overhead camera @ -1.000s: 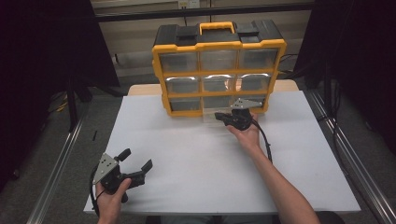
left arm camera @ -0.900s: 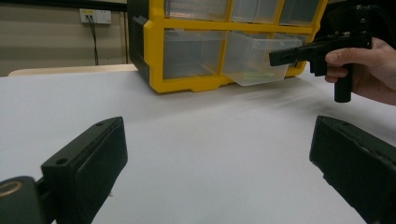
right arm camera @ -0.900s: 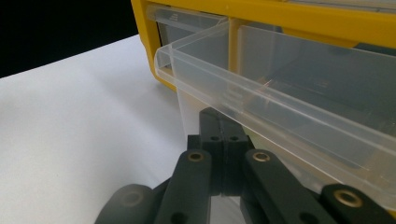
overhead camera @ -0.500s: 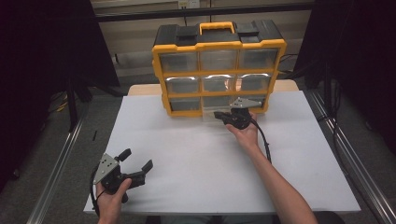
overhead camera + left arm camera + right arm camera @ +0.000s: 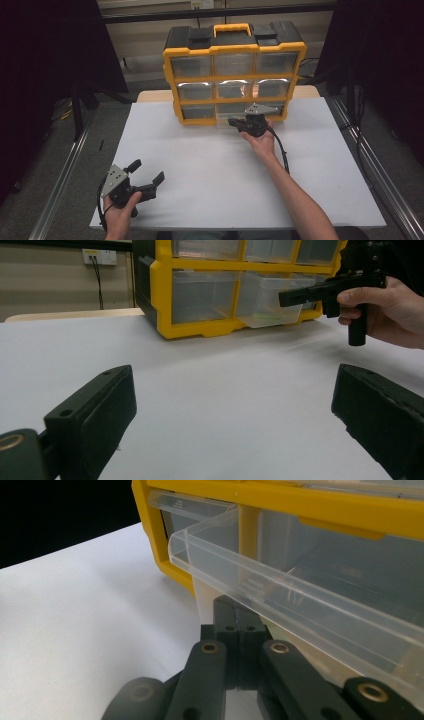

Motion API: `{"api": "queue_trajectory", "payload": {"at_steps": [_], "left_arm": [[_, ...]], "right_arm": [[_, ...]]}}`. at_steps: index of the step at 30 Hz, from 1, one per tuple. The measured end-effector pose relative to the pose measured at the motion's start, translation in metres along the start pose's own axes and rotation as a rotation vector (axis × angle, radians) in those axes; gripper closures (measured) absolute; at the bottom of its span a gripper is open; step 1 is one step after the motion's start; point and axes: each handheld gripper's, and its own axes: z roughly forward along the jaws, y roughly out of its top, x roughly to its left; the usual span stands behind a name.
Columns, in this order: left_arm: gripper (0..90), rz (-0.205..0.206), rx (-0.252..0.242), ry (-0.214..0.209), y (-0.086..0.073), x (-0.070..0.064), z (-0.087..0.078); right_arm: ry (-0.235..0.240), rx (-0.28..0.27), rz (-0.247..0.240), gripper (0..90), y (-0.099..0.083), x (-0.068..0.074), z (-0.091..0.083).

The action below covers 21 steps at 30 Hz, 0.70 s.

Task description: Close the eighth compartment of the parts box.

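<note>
The clear drawer (image 5: 300,600) is the middle one of the bottom row in the yellow organiser (image 5: 235,50), which stands upright at the far edge of the white table (image 5: 210,165); the drawer sits partly pulled out toward me, its front wall proud of the yellow frame, as the left gripper view shows too (image 5: 267,300). My right gripper (image 5: 234,121) is at that drawer, jaws pressed together with no gap between them in its own view (image 5: 239,630), tucked just under the drawer's front lip; whether they pinch a thin tab of it or merely rest below, I cannot tell. My left gripper (image 5: 147,171) hangs near the table's near-left corner, well apart from the organiser, jaws spread wide and holding nothing.

I judge the drawer to be thin, stiff, clear plastic; light, slick to the pads, and likely to flex or crack if squeezed hard at one spot. Something pale green seems to lie inside, too blurred to name, so it may shift if the drawer tips. The best hold looks to be the front lip near its middle, pulled straight outward and level; the tall organiser could slide or rock forward if I drag at an angle.
</note>
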Motion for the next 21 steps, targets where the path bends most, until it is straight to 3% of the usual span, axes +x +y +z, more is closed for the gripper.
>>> {"api": "queue_trajectory", "payload": {"at_steps": [9,21], "left_arm": [[4.3,0.022,0.01,0.01,0.0005,0.0012,-0.0011],[4.3,0.015,0.008,-0.004,0.0003,0.0005,-0.0006]], "right_arm": [[-0.015,0.0,-0.002,90.0,0.0011,-0.0018,0.0025],[-0.027,-0.006,0.011,90.0,0.0017,-0.0038,0.0045]]}}
